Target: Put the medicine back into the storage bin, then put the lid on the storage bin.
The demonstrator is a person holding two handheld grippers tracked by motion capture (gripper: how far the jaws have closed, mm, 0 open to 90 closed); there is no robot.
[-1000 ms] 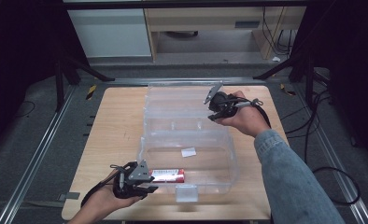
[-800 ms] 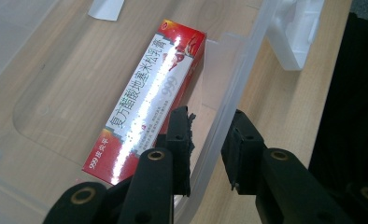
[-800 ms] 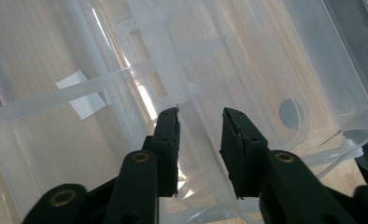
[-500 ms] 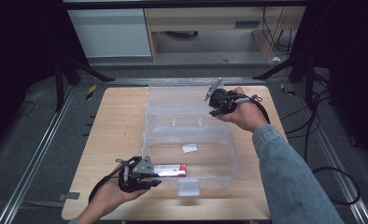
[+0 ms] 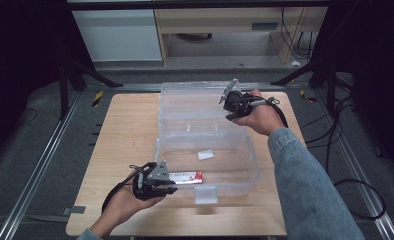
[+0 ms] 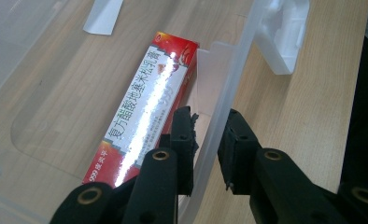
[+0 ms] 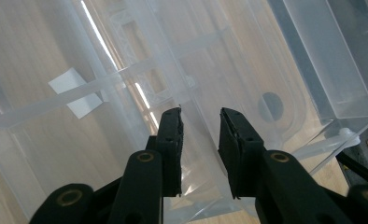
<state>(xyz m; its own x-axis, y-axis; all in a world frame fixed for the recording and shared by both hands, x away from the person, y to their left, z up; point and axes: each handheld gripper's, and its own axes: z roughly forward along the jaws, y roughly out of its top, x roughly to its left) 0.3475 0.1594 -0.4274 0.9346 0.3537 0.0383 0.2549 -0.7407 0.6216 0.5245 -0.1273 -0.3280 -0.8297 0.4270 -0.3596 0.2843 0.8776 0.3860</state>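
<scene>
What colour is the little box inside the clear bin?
The box is red and white with dark printed characters, clearest in the left gripper view.

So the clear plastic box (image 5: pixel 207 150) sits open in the middle of the wooden table (image 5: pixel 120 140), lid (image 5: pixel 195 107) flipped back on the far side and lying pretty much flat. It's see-through all over, with a white latch tab (image 5: pixel 206 194) sticking off the near wall. Inside, at the near left corner, there's a long red and white carton (image 6: pixel 142 107) with Chinese print, lying flat along the near wall, its glossy top catching glare. A little white paper slip (image 5: pixel 205 155) lies on the box floor, further in, apart from the carton.
</scene>
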